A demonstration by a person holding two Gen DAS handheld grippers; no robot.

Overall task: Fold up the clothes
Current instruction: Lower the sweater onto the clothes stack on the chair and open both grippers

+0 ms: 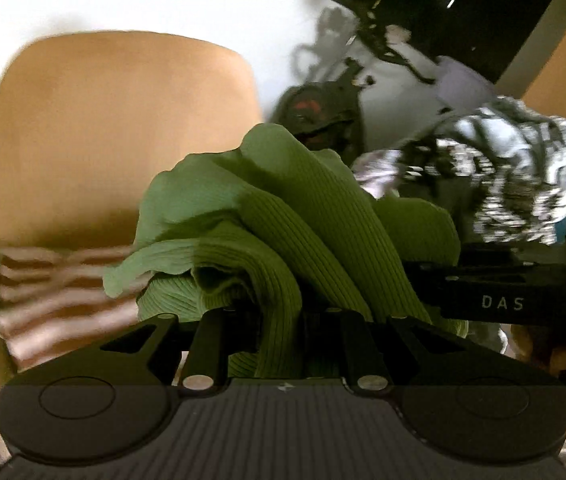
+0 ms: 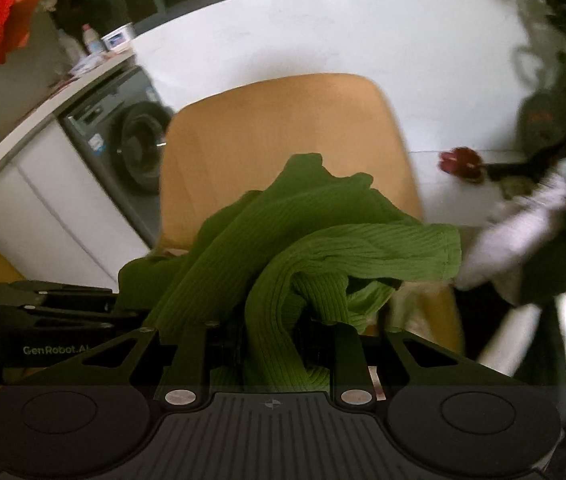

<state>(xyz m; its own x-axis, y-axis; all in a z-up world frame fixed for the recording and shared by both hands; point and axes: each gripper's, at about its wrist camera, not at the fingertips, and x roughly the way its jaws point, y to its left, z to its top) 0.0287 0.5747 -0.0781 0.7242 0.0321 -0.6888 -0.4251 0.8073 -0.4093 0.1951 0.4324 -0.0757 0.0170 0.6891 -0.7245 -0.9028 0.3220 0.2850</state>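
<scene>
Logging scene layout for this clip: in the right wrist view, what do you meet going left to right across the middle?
White cabinet → washing machine → tan chair back with green ribbed garment in front → red flower → white cloth.

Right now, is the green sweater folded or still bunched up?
Bunched up. The green sweater hangs in loose ribbed rolls between both grippers, left gripper and right gripper, with no flat layers.

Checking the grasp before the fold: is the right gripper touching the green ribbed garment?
Touching. The right wrist view shows the green ribbed garment bunched between the right gripper's fingers, cloth pressed against both with no gap.
</scene>
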